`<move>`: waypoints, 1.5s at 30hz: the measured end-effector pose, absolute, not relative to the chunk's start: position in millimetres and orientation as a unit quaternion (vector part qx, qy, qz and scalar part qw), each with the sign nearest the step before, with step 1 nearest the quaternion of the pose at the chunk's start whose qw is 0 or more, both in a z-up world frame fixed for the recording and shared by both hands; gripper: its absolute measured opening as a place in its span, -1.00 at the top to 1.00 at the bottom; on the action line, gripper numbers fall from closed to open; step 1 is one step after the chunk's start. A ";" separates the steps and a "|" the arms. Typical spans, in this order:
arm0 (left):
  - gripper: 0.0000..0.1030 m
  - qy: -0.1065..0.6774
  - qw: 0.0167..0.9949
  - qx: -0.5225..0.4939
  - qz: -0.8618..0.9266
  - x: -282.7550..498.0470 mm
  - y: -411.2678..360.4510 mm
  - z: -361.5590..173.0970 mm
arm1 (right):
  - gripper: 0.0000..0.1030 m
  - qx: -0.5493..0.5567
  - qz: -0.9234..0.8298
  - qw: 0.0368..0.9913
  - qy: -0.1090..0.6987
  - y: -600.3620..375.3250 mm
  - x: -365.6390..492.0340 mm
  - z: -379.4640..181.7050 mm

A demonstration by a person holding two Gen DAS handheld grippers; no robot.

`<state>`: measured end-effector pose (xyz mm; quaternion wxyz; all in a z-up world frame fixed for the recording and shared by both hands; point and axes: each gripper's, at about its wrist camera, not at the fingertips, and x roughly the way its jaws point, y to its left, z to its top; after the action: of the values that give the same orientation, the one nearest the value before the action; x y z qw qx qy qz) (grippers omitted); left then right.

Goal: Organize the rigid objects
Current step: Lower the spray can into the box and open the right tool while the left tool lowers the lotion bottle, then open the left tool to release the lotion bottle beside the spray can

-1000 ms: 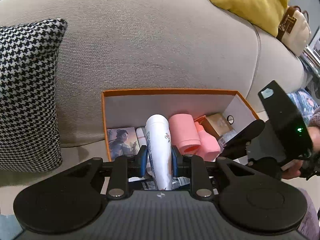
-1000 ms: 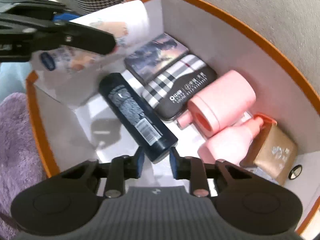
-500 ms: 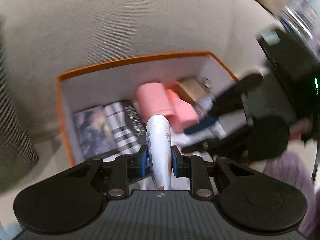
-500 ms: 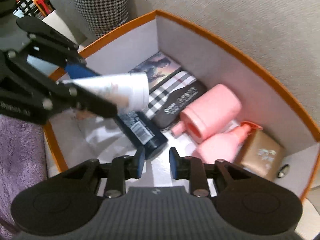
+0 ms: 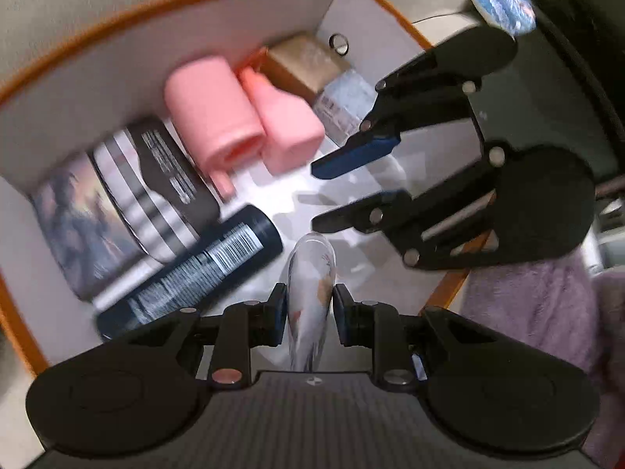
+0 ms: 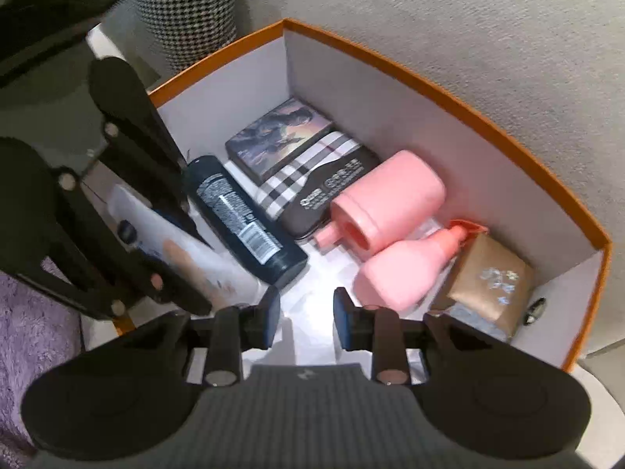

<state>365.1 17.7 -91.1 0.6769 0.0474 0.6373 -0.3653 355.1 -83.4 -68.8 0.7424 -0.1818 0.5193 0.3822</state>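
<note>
The left hand-held gripper (image 5: 306, 308) has its fingers clamped on a white tube (image 5: 310, 293), nose pointing down into the orange box (image 5: 117, 19). The tube hangs over the bare white floor just ahead, right beside the dark blue bottle (image 5: 195, 273) lying to the gripper's left. That looks like the slot it is aiming for, so the long things lie side by side. Beyond the bottle, further ahead and left, a striped case (image 5: 156, 191) and a picture card box (image 5: 82, 219) sit flat against the wall. Ahead, two pink bottles (image 5: 211, 113) lie together, a brown packet (image 5: 308, 62) tucked in the far corner. The right hand-held gripper (image 6: 306, 322) hovers over the box's near edge, fingers parted, nothing between them, likely ready to nudge or steady. From its view the tube (image 6: 187, 250) slants in from the left. Judging by the tilt, a lower, flatter release would suit.
</note>
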 end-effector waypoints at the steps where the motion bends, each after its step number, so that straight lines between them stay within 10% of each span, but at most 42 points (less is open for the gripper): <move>1: 0.43 0.644 0.672 0.031 -0.364 367.5 21.3 -94.5 | 0.40 -0.183 0.385 0.739 0.521 -80.6 354.7 -71.3; 24: -0.03 0.585 0.769 0.032 -0.257 358.7 74.0 -33.1 | 0.65 -0.167 0.419 0.716 0.533 -41.7 350.2 -77.8; 45: 0.29 0.528 0.831 0.015 -0.176 368.1 88.2 -25.0 | 0.72 -0.124 0.419 0.729 0.527 -6.7 369.3 -75.9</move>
<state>368.1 88.2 -25.0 0.8305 0.0153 0.5283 -0.1759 369.3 -6.7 -75.9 0.7294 -0.1240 0.5266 0.4187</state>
